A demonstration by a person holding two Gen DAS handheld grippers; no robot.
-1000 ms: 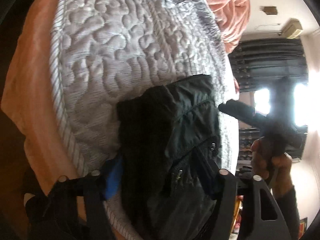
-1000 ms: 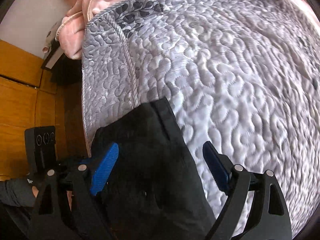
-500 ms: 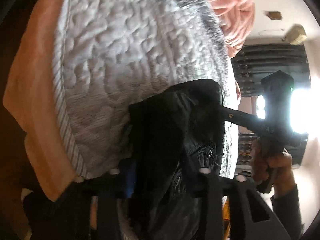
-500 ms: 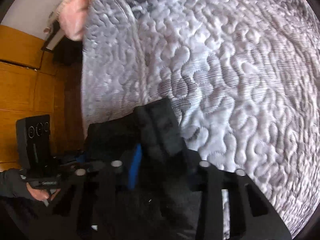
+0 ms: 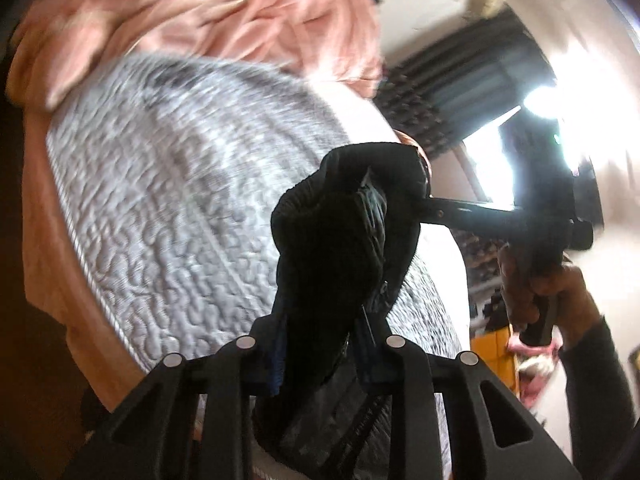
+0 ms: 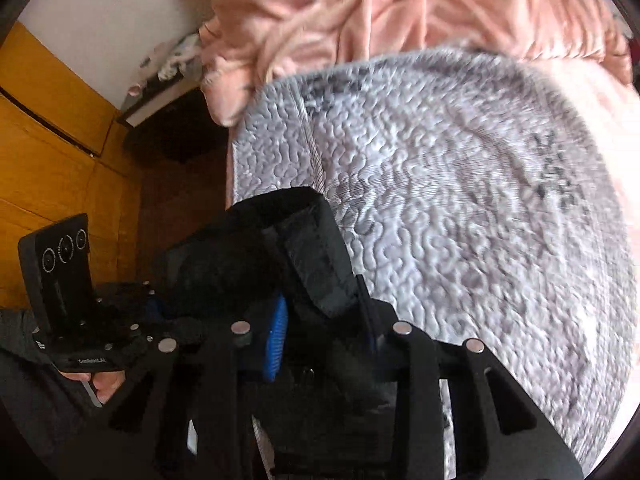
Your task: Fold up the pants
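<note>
Black pants (image 5: 344, 248), grey squiggle-quilted mattress (image 6: 460, 208), pink blanket (image 6: 400, 4).

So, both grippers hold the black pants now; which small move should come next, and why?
Probably carry the pants forward over the grey quilt and lay them down: the left gripper and right gripper both clamp the bunched fabric, lifted off the bed.

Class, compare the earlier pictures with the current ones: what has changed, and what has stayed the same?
Both grippers, open a second ago, closed on the black pants and are lifting that end off the quilt: left gripper, right gripper. The quilt and pink blanket stayed in place.
</note>
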